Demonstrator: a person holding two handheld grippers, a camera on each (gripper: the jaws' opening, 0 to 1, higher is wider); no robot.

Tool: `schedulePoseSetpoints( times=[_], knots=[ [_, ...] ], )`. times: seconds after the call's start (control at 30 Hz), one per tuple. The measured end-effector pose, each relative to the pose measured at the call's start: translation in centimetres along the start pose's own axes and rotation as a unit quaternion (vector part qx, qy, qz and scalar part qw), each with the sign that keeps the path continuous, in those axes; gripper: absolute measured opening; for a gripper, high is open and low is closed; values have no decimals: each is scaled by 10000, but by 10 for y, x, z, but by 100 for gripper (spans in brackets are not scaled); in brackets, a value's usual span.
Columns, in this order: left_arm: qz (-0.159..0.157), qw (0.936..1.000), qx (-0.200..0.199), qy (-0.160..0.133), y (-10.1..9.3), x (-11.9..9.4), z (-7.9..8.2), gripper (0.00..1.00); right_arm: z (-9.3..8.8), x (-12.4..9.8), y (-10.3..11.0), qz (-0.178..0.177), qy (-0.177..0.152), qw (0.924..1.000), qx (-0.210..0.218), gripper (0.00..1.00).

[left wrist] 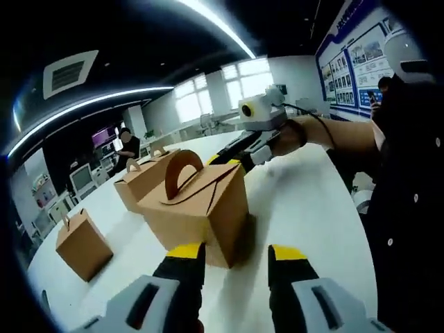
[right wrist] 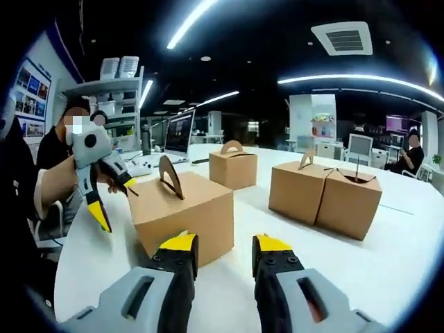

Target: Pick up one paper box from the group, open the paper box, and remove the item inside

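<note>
Near box: the near box (left wrist: 201,208) sits on the white table (left wrist: 305,215), apart from the other boxes (right wrist: 322,191).
Left tool: your left tool (left wrist: 232,253) is spread apart, empty, just in front of the near box.
Right tool: your right tool (right wrist: 218,243) is also apart, empty, beside the near box.
Slip: push from one side only and the light box may slide away.
Handle: squeeze the thin handle (left wrist: 182,170) hard and it may bend or tear.

Bare table (right wrist: 416,236) right of boxes (right wrist: 324,191); possibly reachable
</note>
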State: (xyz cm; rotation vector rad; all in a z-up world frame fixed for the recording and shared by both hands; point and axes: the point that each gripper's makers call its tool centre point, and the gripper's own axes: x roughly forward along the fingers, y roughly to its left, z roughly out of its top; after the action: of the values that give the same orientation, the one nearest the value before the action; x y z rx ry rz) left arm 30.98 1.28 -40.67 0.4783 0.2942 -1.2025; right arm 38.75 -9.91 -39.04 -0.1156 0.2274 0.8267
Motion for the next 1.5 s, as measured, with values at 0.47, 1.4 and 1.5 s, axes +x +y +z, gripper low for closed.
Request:
schedulePoseSetpoints(
  times=[0.47, 1.4, 1.5],
  knots=[
    [992, 9909, -890, 211, 24, -43, -16, 50, -19, -39, 11, 131, 524, 9983, -225, 53],
    [1666, 9785, -1178, 311, 6, -145, -17, 61, 3, -151, 42, 95, 1231, 9886, -859, 66],
    [1495, 9828, -1078, 139, 5, -135, -9, 67, 2, -146, 46, 180, 1227, 9885, -861, 65]
  ],
)
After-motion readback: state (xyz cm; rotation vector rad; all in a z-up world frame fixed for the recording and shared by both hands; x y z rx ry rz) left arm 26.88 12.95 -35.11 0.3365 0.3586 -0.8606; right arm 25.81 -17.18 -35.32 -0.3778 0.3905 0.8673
